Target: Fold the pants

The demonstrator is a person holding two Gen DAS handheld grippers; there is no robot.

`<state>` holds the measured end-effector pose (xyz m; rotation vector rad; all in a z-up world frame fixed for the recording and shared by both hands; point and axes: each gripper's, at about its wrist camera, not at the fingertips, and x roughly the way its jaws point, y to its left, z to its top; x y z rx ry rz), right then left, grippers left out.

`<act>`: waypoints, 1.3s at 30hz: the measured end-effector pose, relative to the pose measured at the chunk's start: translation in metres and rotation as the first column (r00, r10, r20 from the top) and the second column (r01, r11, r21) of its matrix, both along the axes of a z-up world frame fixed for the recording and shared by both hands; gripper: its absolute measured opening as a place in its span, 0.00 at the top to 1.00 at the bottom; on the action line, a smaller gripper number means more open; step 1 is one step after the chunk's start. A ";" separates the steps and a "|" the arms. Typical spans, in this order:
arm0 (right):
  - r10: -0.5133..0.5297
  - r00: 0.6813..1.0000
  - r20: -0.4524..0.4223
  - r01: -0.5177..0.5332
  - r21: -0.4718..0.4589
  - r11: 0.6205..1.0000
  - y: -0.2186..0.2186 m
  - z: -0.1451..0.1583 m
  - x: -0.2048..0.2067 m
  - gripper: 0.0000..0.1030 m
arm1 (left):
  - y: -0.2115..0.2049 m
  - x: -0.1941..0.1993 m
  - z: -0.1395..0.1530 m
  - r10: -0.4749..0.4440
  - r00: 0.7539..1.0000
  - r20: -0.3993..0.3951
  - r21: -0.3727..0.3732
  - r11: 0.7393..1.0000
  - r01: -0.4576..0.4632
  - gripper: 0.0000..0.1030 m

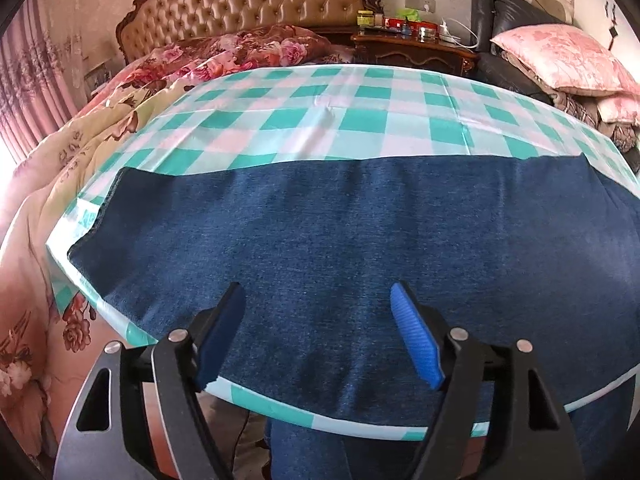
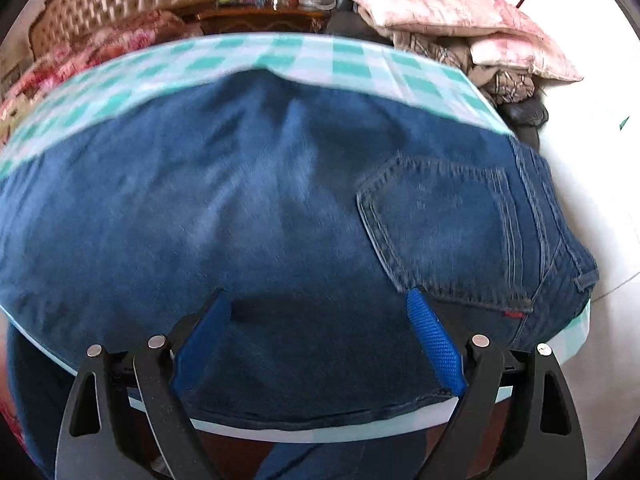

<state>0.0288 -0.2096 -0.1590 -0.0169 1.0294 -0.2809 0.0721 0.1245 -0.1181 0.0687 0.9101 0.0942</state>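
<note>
Dark blue jeans (image 1: pixel 340 220) lie flat across a table with a green-and-white checked cloth (image 1: pixel 320 112). In the left wrist view the leg end reaches the table's left edge. My left gripper (image 1: pixel 318 294) hovers open over the denim near the front edge, nothing between its blue pads. The right wrist view shows the jeans (image 2: pixel 240 200) with the seat end, a back pocket (image 2: pixel 440 232) and waistband at the right. My right gripper (image 2: pixel 316 294) stands open above the cloth left of the pocket, empty. Some denim hangs below the front edge.
A bed with floral quilts (image 1: pixel 100 128) and a tufted headboard (image 1: pixel 256 4) lies behind and left of the table. A cluttered nightstand (image 1: pixel 412 40) and pink pillows (image 1: pixel 560 56) on a dark sofa stand at the back right. The table's front edge (image 2: pixel 320 432) is close below both grippers.
</note>
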 end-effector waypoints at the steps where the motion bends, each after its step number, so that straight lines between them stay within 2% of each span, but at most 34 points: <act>1: 0.002 1.000 0.008 -0.002 0.009 1.000 -0.002 0.000 -0.001 0.17 | -0.001 0.001 -0.001 -0.004 1.000 0.001 0.005 1.000 0.004 0.25; 6: 0.008 1.000 0.004 -0.008 -0.002 1.000 -0.001 0.003 -0.002 0.17 | -0.009 0.005 -0.005 -0.026 1.000 -0.008 0.005 1.000 0.026 0.24; 11: 0.037 0.999 0.039 -0.037 0.014 0.999 0.006 0.011 0.000 0.17 | -0.013 0.009 -0.011 -0.035 0.999 -0.023 0.012 0.999 0.035 0.24; 18: 0.105 0.992 0.076 -0.115 0.129 0.985 0.037 0.024 0.019 0.14 | -0.017 0.015 -0.021 -0.045 0.998 -0.047 0.005 0.999 0.045 0.23; 23: 0.161 0.981 0.111 -0.168 0.056 0.984 0.075 0.031 0.036 0.11 | -0.019 0.019 -0.027 -0.057 0.996 -0.066 0.011 0.998 0.057 0.22; 27: 0.238 0.960 0.146 -0.240 -0.007 0.971 0.102 0.031 0.059 0.11 | -0.018 0.020 -0.029 -0.053 0.997 -0.064 0.016 0.998 0.054 0.18; 32: 0.299 0.941 0.157 -0.309 0.037 0.950 0.114 0.030 0.098 0.11 | -0.018 0.021 -0.029 -0.053 0.997 -0.063 0.012 0.998 0.054 0.16; 34: 0.282 0.950 0.137 -0.293 0.066 0.954 0.115 0.023 0.123 0.12 | -0.016 0.021 -0.029 -0.061 0.996 -0.059 0.006 0.998 0.061 0.16; 35: 0.274 0.953 0.129 -0.283 0.052 0.958 0.115 0.019 0.135 0.12 | -0.014 0.021 -0.029 -0.063 0.996 -0.059 -0.004 0.998 0.062 0.16; 38: 0.249 0.965 0.086 -0.250 -0.002 0.968 0.114 0.009 0.156 0.13 | -0.004 0.021 -0.020 -0.047 0.999 -0.016 -0.054 0.997 0.046 0.22; 39: 0.229 0.971 0.070 -0.230 -0.001 0.973 0.108 0.003 0.161 0.13 | -0.001 0.024 -0.014 -0.055 0.998 0.004 -0.097 0.994 0.055 0.30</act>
